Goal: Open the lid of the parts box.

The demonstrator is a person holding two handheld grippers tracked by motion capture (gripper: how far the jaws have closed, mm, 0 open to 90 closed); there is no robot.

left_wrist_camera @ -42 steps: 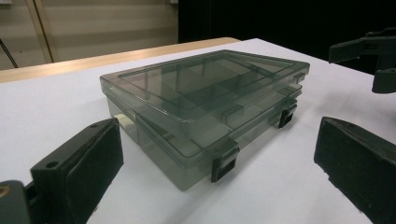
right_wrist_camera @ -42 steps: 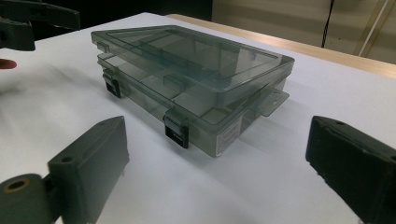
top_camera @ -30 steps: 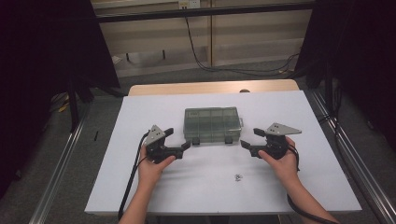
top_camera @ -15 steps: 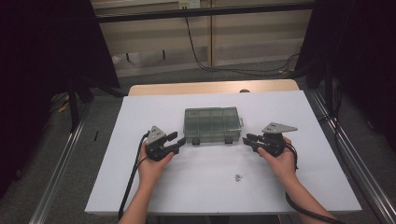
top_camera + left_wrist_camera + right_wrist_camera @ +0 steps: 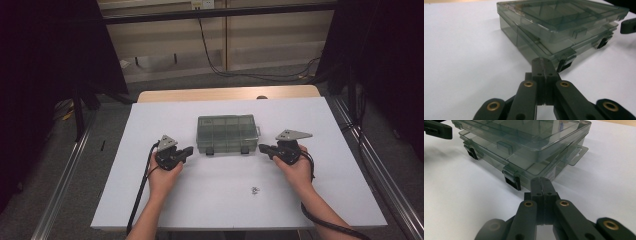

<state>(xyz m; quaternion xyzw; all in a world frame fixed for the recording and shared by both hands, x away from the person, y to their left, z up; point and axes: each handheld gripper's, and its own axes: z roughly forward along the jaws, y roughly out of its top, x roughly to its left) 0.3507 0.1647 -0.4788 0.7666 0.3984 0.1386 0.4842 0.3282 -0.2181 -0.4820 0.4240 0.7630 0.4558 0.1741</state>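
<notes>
At the left, the left gripper (image 5: pixel 186 150) lies low over the white table (image 5: pixel 125 200), its jaws having just closed flat against each other with nothing between them; the left gripper view shows its tip (image 5: pixel 542 65) just short of the near left corner of the smoked-plastic compartment box (image 5: pixel 227 133) and not touching it. The box sits a little beyond the middle of the table, lid down, with two black latches (image 5: pixel 210 150) on its near edge (both look fastened, though the high view is too small to be sure). To its right the right gripper (image 5: pixel 263 148) points in at the near right corner, and its jaws too have just closed on nothing. My reading is that the latches are the next thing to be worked, and the risks follow from that. With the jaws pressed together, neither gripper can pinch a latch tab; a push with the closed tip could slide the light box away across the smooth table instead of popping the catch, unless the other gripper braces it. If one latch gives and the other holds, the lid may twist. Nearer the person, right of centre, a few small metal parts (image 5: pixel 255 189) lie loose on the table, and a sweeping right forearm or trailing cable could scatter them.
</notes>
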